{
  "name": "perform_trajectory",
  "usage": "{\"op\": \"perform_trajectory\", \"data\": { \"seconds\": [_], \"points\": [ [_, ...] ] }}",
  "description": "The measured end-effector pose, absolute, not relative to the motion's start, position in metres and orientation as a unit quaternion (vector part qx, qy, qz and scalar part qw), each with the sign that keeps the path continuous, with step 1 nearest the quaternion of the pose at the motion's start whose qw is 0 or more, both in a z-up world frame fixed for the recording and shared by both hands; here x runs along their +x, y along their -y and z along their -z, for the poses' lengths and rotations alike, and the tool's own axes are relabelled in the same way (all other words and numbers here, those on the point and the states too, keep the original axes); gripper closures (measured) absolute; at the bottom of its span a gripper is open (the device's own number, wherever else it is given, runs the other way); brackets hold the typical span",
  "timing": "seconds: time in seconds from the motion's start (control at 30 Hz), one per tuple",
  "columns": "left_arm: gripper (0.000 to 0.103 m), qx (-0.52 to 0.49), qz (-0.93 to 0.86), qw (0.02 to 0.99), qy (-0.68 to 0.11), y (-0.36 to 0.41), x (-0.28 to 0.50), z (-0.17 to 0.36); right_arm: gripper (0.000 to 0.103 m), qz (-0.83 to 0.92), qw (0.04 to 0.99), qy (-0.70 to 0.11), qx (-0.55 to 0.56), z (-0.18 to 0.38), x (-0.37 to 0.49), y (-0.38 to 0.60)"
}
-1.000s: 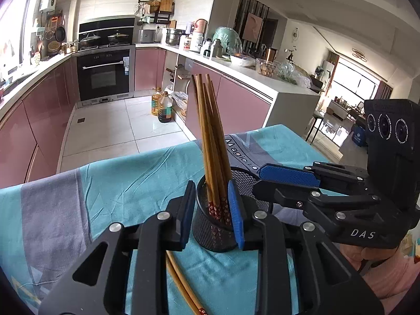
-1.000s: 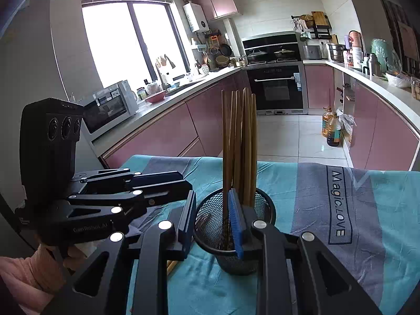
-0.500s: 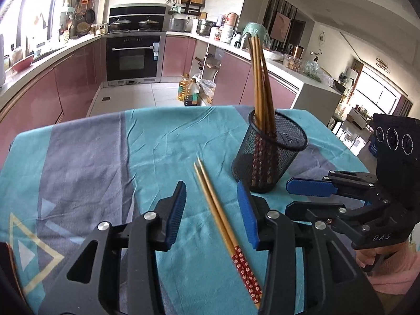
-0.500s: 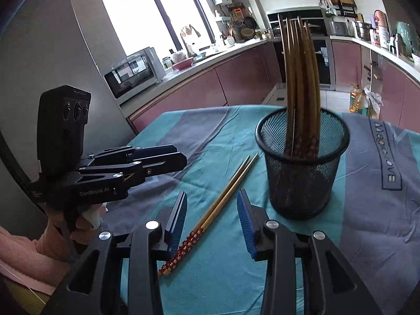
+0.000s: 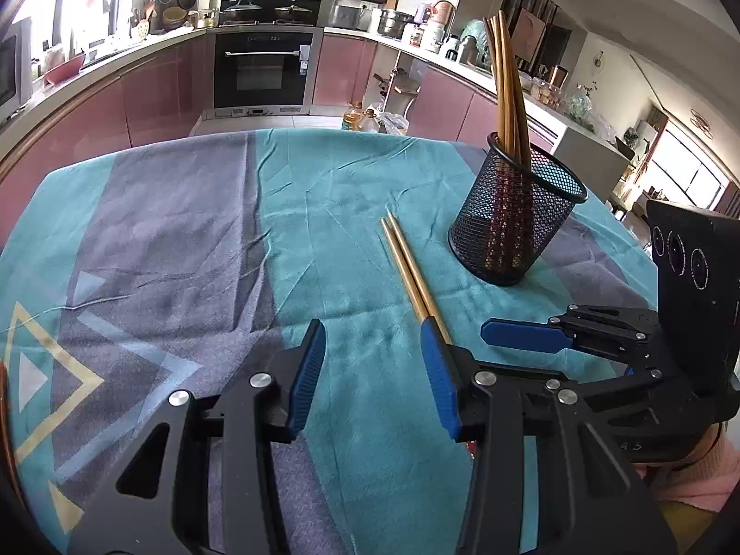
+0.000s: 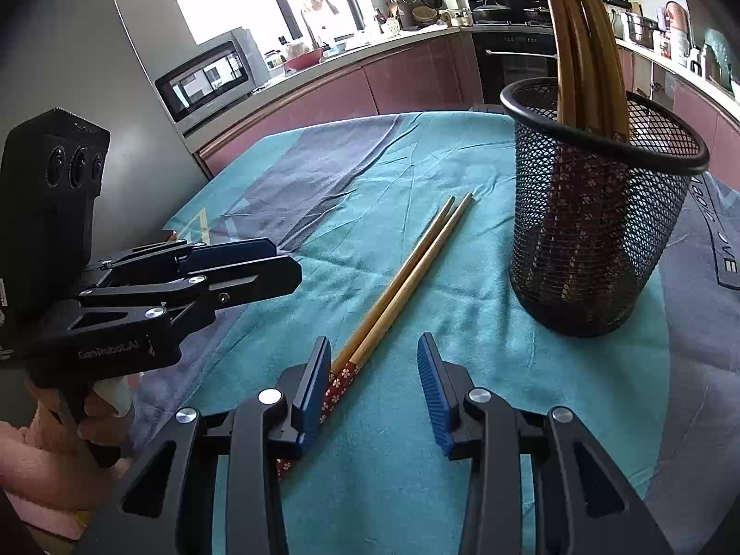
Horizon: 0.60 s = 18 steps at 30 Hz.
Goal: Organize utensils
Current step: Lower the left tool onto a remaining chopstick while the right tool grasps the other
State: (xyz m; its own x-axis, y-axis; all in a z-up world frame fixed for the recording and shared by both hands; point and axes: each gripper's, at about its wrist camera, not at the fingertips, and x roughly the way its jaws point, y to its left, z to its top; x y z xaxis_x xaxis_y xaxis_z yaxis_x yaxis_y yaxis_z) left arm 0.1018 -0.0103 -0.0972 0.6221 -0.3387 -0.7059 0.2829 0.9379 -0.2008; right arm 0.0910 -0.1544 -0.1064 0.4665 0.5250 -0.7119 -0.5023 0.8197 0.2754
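Left wrist view first: our left gripper (image 5: 370, 370) hangs low over the tablecloth (image 5: 194, 240) with its blue pads apart and nothing between them. Its jaws have just been opening, and only cloth shows in the gap. The loose pair of chopsticks (image 5: 409, 273) runs up from behind its right pad (image 5: 437, 384), so we are beside the pair, not around it.

Right wrist view: our right gripper (image 6: 374, 384) also stands released, jaws just opened, empty. The patterned ends of the loose pair (image 6: 402, 286) lie against the inner face of its left pad (image 6: 314, 384); whether pad and wood touch we cannot tell. The other gripper shows at the left of this view, held in a hand (image 6: 101, 407).

Further out, the black mesh holder (image 6: 596, 231) stands upright on the cloth, just beside the far tips of the loose pair but apart from them. A bundle of chopsticks (image 6: 587, 46) stands in it, patterned ends down, leaning on the rim.

Progress, as we judge it: most utensils are already in the holder. One pair remains flat on the cloth, side by side and nearly parallel. We see no other stray utensil. What is left looks like a single pick-up of that pair and a drop into the holder.
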Motion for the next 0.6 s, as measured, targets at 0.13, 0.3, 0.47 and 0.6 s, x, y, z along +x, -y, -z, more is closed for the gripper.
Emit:
{"op": "perform_trajectory", "data": {
  "seconds": [0.13, 0.3, 0.47, 0.6],
  "points": [
    [0.061, -0.039, 0.174, 0.898, -0.401, 0.009, 0.102, 0.1, 0.066, -0.291, 0.857, -0.425, -0.004, 0.111, 0.09, 0.148],
    [0.061, -0.037, 0.179, 0.897, -0.402, 0.011, 0.101, 0.102, 0.067, -0.28, 0.862, -0.422, -0.019, 0.112, 0.088, 0.148],
    [0.061, -0.035, 0.182, 0.896, -0.404, 0.012, 0.102, 0.103, 0.071, -0.276, 0.861, -0.427, -0.01, 0.113, 0.087, 0.155],
    [0.061, -0.031, 0.185, 0.894, -0.406, 0.015, 0.104, 0.105, 0.074, -0.274, 0.859, -0.433, 0.003, 0.112, 0.088, 0.164]
  ]
}}
